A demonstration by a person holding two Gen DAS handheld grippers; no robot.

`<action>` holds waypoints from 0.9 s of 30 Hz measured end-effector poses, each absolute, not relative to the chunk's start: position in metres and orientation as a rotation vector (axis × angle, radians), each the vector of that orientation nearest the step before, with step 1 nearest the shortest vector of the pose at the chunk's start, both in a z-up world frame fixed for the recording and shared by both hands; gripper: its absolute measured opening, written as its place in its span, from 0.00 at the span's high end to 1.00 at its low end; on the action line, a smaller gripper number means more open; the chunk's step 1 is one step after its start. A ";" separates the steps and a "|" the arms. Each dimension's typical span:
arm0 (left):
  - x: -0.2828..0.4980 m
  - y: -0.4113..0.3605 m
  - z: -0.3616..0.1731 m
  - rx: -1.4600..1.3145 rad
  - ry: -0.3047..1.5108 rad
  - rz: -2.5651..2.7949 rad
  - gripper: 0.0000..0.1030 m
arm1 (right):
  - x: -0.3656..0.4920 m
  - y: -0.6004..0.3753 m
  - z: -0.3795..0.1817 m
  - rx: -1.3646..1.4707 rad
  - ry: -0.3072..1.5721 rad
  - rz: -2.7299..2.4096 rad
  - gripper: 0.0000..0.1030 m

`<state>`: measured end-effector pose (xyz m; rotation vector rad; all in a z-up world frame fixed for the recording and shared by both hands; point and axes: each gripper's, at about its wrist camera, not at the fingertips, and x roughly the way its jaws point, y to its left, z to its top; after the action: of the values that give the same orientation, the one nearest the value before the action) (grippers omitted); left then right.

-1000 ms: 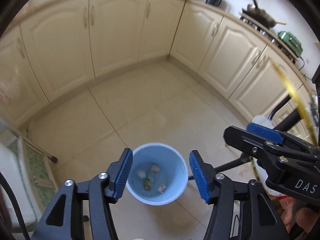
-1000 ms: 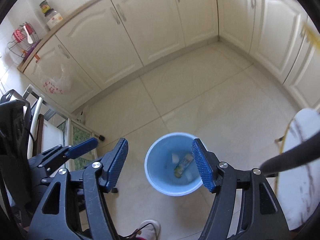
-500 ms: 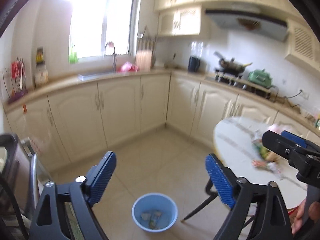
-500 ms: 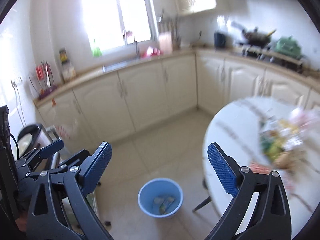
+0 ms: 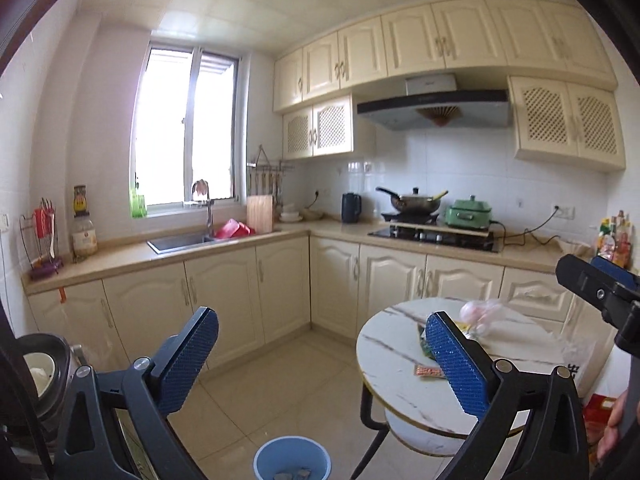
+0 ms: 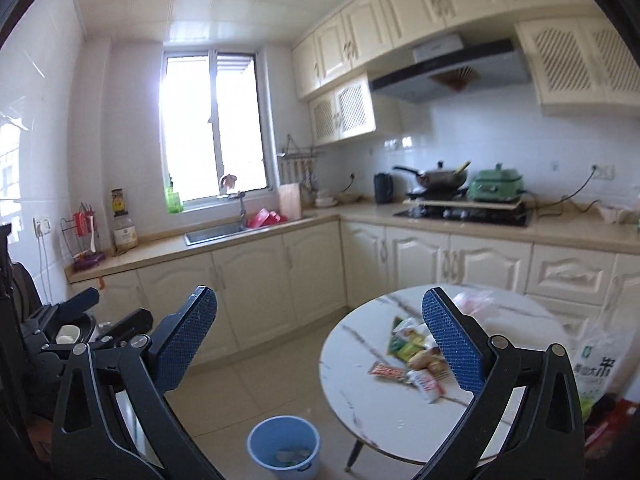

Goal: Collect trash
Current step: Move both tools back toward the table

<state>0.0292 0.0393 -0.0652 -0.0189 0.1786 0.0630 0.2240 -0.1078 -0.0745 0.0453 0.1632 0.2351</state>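
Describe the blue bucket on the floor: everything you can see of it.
The round light-blue plastic bucket stands upright on the beige tiled floor, beside the dark legs of the round white marble-look table. Its mouth is open, with no lid, and its rim is a lighter blue than the wall. A few small pieces of trash lie on its bottom; what they are is too small to tell. Nothing is seen touching it but the floor. In the left wrist view its lower part is cut off by the frame edge.

open floor [image 6: 256, 364] beside blue bin [image 6: 284, 450], round table [image 6: 360, 384] crowded with wrappers [image 6: 416, 356]
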 end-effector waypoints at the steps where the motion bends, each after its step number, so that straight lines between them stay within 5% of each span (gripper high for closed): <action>1: 0.013 0.035 -0.066 -0.017 0.160 0.062 0.01 | 0.215 -0.111 -0.069 0.037 0.154 0.221 0.00; 11: -0.081 0.009 -0.092 0.012 0.058 0.038 0.01 | 0.156 -0.125 -0.036 -0.003 0.061 0.140 0.00; 27: -0.056 0.014 -0.088 0.013 0.082 0.028 0.01 | 0.159 -0.138 -0.042 0.005 0.069 0.101 0.00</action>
<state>-0.0561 0.0139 -0.0875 0.0126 0.0824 0.0283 0.1585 -0.1382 -0.0418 0.0053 0.0689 0.1005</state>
